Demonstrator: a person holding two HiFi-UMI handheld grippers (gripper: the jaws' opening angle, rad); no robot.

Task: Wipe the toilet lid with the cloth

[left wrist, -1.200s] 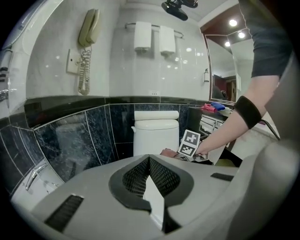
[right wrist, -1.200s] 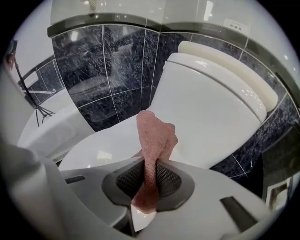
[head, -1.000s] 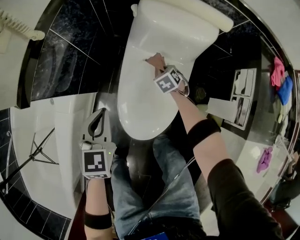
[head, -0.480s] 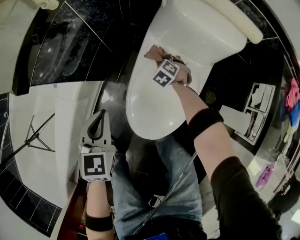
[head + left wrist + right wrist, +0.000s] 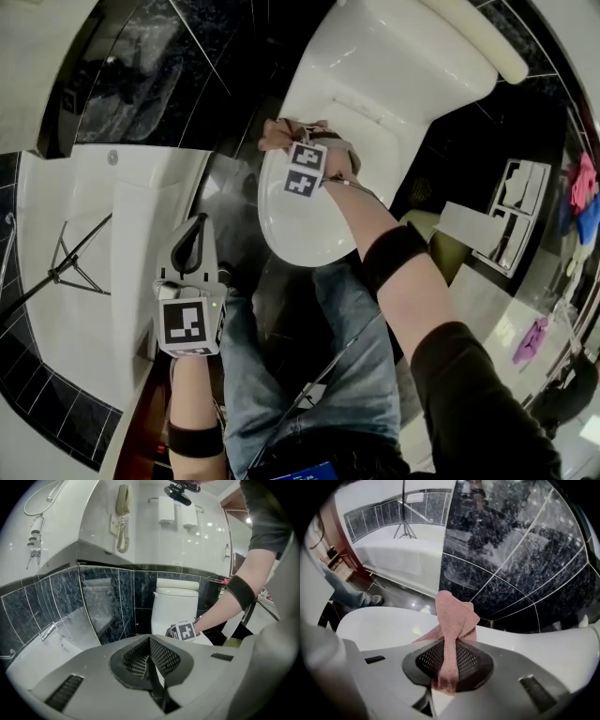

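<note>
The right hand-held gripper (image 5: 289, 142) pinches the pink cloth (image 5: 275, 134) between its jaws. The folded fabric sticks out past the pads, at the left edge of the closed white toilet lid (image 5: 323, 220), close to the dark tiled wall (image 5: 511, 559). The left hand-held gripper (image 5: 192, 246) hangs well apart from the lid, between toilet and bathtub (image 5: 84, 253) — jaws pressed together, nothing between them.
</note>
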